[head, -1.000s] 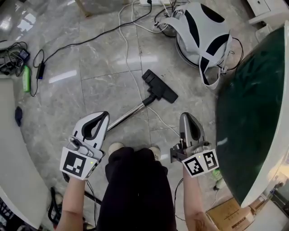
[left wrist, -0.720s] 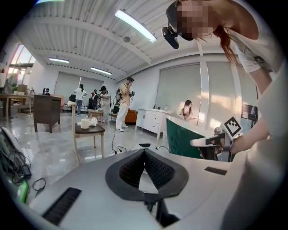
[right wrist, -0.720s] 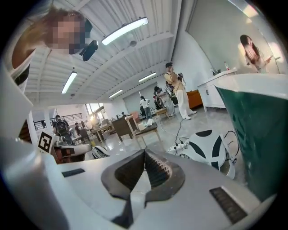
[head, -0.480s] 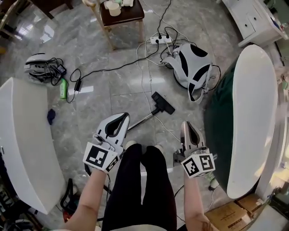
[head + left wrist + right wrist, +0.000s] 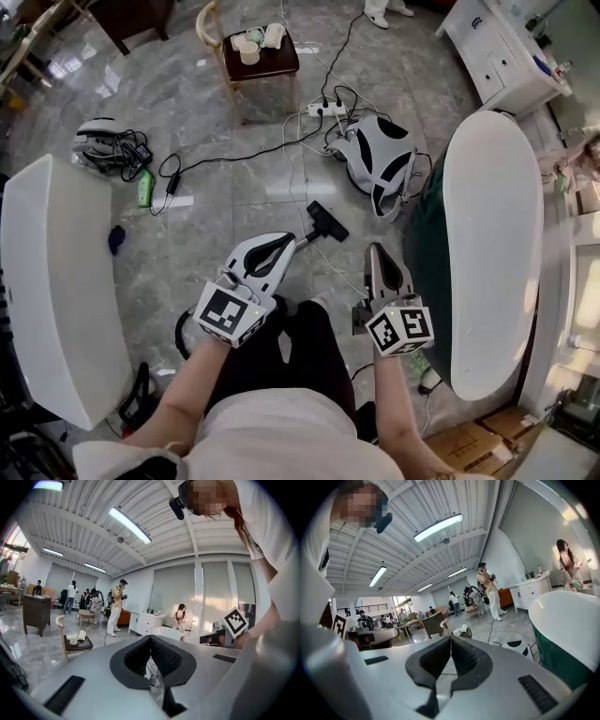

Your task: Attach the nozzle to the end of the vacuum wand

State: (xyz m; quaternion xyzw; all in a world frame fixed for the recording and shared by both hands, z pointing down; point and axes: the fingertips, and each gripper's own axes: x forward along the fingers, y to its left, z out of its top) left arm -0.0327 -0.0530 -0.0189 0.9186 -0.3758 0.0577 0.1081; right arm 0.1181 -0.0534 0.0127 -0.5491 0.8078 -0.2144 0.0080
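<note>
Nozzle (image 5: 327,222) on floor (image 5: 216,112), vacuum canister (image 5: 380,157) behind, bathtub (image 5: 492,187) right, chair (image 5: 267,62) beyond

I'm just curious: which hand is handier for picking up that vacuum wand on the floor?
Left, probably: the left gripper is above the wand, while the right gripper is off to its side.

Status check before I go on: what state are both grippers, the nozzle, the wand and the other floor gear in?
Left gripper: shut, empty.
Right gripper: shut, empty.
Nozzle: appears fitted on the wand's end, flat on the floor.
Wand: lying on the floor, largely hidden by the left gripper.
Vacuum body: sitting on the floor, untouched.
Power strip: on the floor, plugs in it.
</note>
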